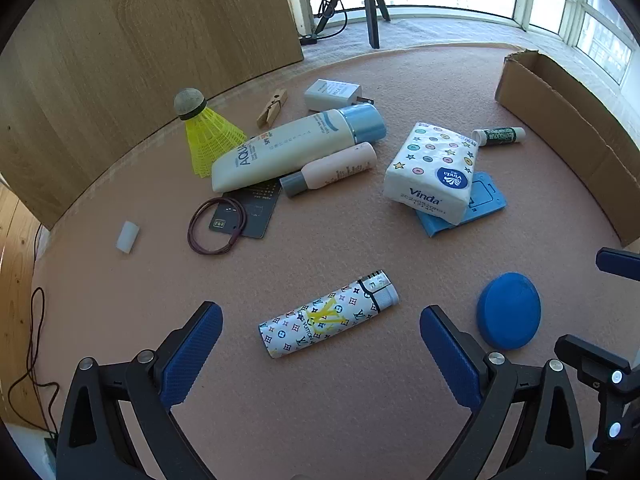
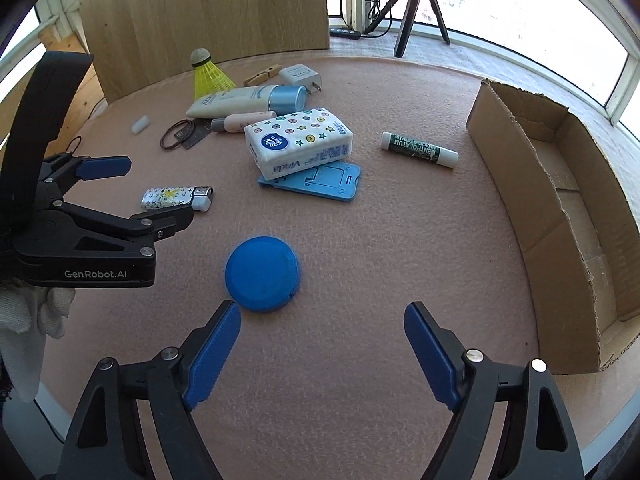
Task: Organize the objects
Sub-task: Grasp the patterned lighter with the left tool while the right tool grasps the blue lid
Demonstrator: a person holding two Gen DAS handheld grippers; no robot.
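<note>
Left gripper spread wide w/ nothing held, above patterned lighter on pink mat. Right gripper likewise unclenched, empty, just behind blue round lid. Cardboard box at right.

Pinkish felt-like counter, rounded at its far edge. Behind it on the left, an upright light wood-grain panel. Beyond, a wide run of white-framed windows, overexposed with daylight, above a pale grey sill. On that sill, a dark tripod with black cables beside. At far left, wooden floorboards and a thin dark cord.
</note>
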